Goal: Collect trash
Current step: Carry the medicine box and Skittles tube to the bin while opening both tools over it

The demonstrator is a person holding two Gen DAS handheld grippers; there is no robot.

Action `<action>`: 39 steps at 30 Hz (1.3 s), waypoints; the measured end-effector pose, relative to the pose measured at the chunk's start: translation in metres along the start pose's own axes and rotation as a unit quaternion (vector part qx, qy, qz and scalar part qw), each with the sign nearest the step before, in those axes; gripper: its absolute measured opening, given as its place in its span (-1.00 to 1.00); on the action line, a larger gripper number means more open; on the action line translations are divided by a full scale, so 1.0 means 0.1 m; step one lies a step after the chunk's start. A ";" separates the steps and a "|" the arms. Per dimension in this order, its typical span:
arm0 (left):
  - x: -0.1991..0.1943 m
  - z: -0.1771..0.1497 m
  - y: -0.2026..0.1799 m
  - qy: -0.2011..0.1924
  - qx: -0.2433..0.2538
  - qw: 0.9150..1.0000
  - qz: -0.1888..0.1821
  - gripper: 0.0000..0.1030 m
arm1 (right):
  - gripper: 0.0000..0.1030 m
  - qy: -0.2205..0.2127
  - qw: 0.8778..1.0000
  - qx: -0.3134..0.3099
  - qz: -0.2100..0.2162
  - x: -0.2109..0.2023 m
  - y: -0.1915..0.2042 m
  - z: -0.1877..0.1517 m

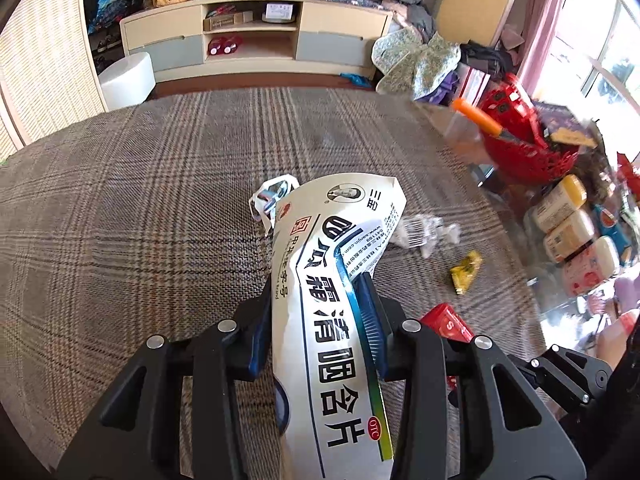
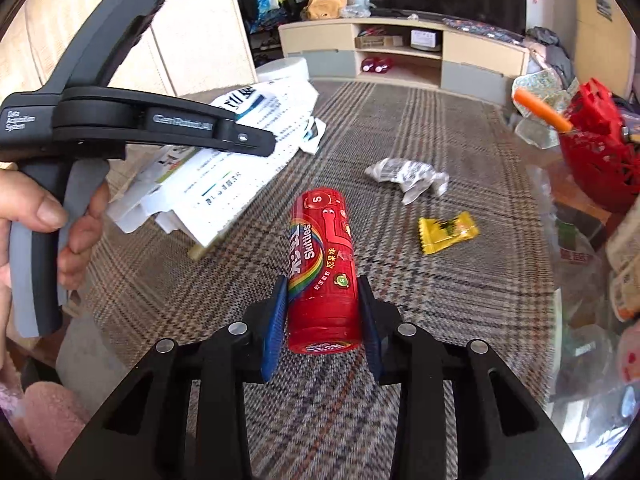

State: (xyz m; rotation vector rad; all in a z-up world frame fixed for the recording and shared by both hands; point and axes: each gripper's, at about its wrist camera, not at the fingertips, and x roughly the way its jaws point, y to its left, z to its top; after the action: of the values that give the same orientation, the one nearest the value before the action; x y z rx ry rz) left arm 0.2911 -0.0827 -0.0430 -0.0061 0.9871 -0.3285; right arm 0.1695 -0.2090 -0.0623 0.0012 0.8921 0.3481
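Observation:
My left gripper (image 1: 316,280) is shut on a flattened white medicine carton (image 1: 336,240) with blue print, held above the plaid cloth (image 1: 140,200). In the right wrist view the same carton (image 2: 240,160) hangs from that gripper at the upper left, with a person's hand (image 2: 48,208) on its handle. My right gripper (image 2: 322,280) is shut on a red Skittles tube (image 2: 320,248), its blue pads pressed on both sides. A crumpled clear wrapper (image 2: 408,174) and a yellow candy wrapper (image 2: 446,232) lie on the cloth beyond the tube.
A red basket (image 1: 528,148) with an orange-handled tool stands at the right on a glass tabletop, beside several bottles (image 1: 564,216) and packets. A white stool (image 1: 128,78) and a low TV cabinet (image 1: 256,36) stand behind the plaid surface.

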 end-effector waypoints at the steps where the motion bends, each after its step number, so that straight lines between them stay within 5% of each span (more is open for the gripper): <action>1: -0.11 0.00 -0.02 -0.002 -0.001 1.000 -0.003 -0.28 | -0.32 -0.005 1.000 0.002 -0.001 -0.09 0.01 0.00; 9: -1.20 -0.41 -0.14 -0.048 0.006 0.998 -0.039 -0.27 | -0.32 -0.026 1.000 0.009 -0.014 -0.83 0.33 -0.21; 20: -1.89 -1.71 -0.28 -0.044 0.016 0.996 -0.070 -0.26 | -0.32 -0.012 0.999 0.031 -0.025 -1.46 0.84 -1.06; 28: -1.59 -2.57 -0.24 0.010 0.006 0.997 -0.076 -0.25 | -0.32 0.039 0.997 0.069 -0.019 -1.35 0.91 -1.72; 39: -0.65 -3.16 -0.17 0.080 0.002 0.992 -0.094 -0.25 | -0.32 0.129 0.981 0.144 -0.010 -0.56 0.64 -2.23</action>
State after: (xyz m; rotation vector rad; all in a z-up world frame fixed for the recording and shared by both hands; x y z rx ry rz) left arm -0.0050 -0.0355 -0.1631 -0.0697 1.1478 -0.5092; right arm -0.0517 -0.1972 -0.1519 0.2172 1.1937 0.1998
